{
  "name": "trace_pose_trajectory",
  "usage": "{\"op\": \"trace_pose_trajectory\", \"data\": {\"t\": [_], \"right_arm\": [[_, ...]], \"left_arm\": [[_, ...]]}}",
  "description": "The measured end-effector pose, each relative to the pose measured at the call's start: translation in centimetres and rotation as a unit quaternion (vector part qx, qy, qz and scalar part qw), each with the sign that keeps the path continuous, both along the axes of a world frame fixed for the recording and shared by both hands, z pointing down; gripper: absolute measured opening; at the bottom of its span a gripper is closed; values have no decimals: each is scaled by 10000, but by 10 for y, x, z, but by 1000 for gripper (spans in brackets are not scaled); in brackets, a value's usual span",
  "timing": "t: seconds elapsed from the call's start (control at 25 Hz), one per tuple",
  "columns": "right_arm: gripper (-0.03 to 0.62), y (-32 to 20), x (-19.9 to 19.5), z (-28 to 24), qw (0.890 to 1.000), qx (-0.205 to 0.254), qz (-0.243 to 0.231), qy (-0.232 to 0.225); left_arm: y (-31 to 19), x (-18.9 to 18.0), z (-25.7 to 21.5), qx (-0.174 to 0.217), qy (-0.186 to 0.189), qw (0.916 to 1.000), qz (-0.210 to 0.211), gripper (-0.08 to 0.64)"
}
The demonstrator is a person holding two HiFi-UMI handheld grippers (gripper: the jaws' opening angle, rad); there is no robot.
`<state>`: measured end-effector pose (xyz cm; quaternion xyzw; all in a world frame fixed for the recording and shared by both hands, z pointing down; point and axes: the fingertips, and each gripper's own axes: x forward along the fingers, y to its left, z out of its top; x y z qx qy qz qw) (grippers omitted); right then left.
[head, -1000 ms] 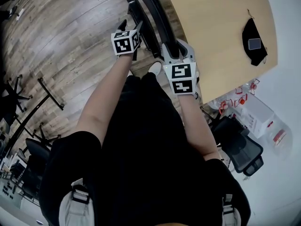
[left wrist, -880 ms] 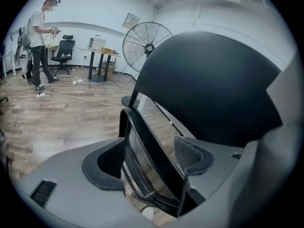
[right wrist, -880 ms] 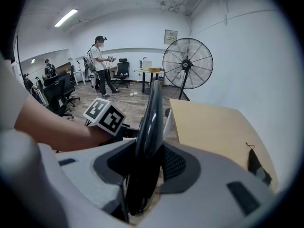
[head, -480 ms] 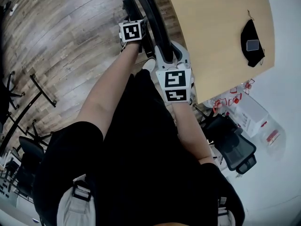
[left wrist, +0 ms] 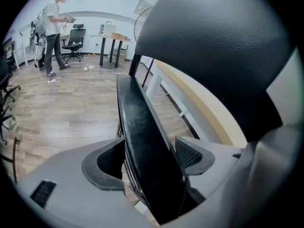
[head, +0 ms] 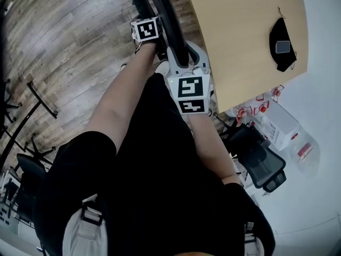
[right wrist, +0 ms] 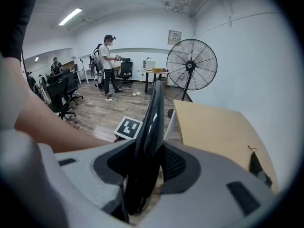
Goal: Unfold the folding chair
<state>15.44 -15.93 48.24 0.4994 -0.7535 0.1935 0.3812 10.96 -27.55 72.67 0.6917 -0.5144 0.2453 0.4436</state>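
Note:
The folded black chair (head: 171,16) stands upright between me and the wooden table (head: 245,36). My right gripper (head: 179,51) is shut on the top edge of the padded backrest (right wrist: 151,113), both pads against it. My left gripper (head: 143,16) is lower down on the chair's left side. In the left gripper view the thin black seat panel (left wrist: 137,122) stands edge-on between the jaws of the left gripper (left wrist: 149,158). Those jaws have just been opening and now stand wide: the panel leans by the right pad and floor shows beside the left pad. The backrest (left wrist: 213,46) looms above.
On the table lies a black pouch with a phone (head: 281,44). A standing fan (right wrist: 191,65) is behind the table. An office chair (head: 262,163) and a white box (head: 277,124) sit to my right. Black stand legs (head: 37,97) lie on the wood floor. A person (right wrist: 108,63) stands far off.
My left gripper has moved away from me and down the chair to the seat panel. The right gripper has kept its hold on the backrest.

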Motion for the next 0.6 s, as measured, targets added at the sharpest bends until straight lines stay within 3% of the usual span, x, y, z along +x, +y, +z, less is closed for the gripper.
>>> {"op": "trace_pose_trajectory", "data": {"t": [0.24, 0.48, 0.6], "right_arm": [[150, 0, 2, 0, 10000, 25, 7, 6], [150, 0, 7, 0, 10000, 29, 29, -17], [150, -1, 11, 1, 10000, 12, 56, -56]], "left_arm": [[1, -10, -7, 134, -184, 9997, -32, 233], [7, -18, -5, 39, -92, 9999, -120, 216], [11, -19, -7, -33, 157, 9997, -181, 212]]}}
